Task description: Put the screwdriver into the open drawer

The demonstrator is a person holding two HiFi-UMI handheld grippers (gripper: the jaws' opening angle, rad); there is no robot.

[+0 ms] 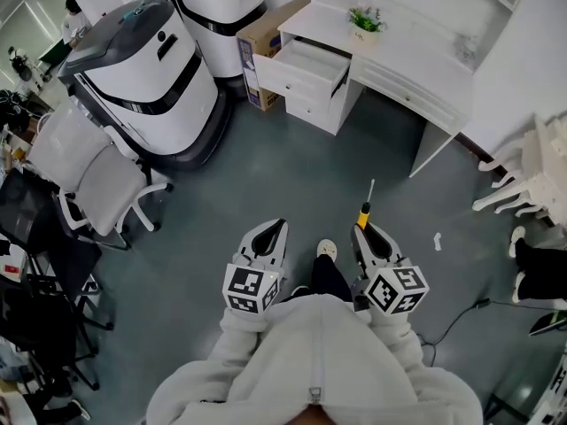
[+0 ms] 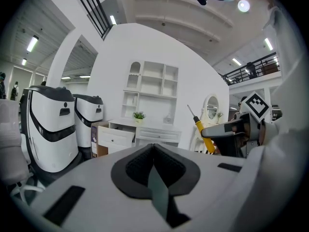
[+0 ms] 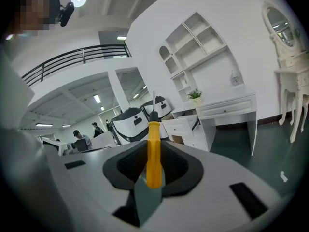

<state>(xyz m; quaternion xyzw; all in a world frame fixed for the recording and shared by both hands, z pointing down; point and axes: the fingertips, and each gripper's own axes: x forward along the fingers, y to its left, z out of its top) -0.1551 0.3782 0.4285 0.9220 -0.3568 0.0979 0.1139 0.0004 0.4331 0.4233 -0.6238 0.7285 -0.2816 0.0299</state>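
Observation:
A yellow-handled screwdriver (image 3: 153, 149) with a black collar and thin metal shaft stands upright between the jaws of my right gripper (image 3: 153, 170), which is shut on its handle. From the head view the screwdriver (image 1: 364, 209) sticks forward out of the right gripper (image 1: 367, 231), its tip pointing at the desk. My left gripper (image 1: 273, 230) is shut with nothing in it, beside the right one. The open drawer (image 1: 308, 64) juts out of the white desk (image 1: 390, 60) well ahead across the floor. The left gripper view shows the same drawer (image 2: 116, 135) and the screwdriver (image 2: 203, 130) off to the right.
Two big white-and-black machines (image 1: 146, 69) stand left of the desk, with a cardboard box (image 1: 266, 34) between them and the drawers. Grey office chairs (image 1: 97, 175) sit at left. A small plant (image 1: 365, 20) is on the desktop. White furniture legs (image 1: 523, 180) stand at right.

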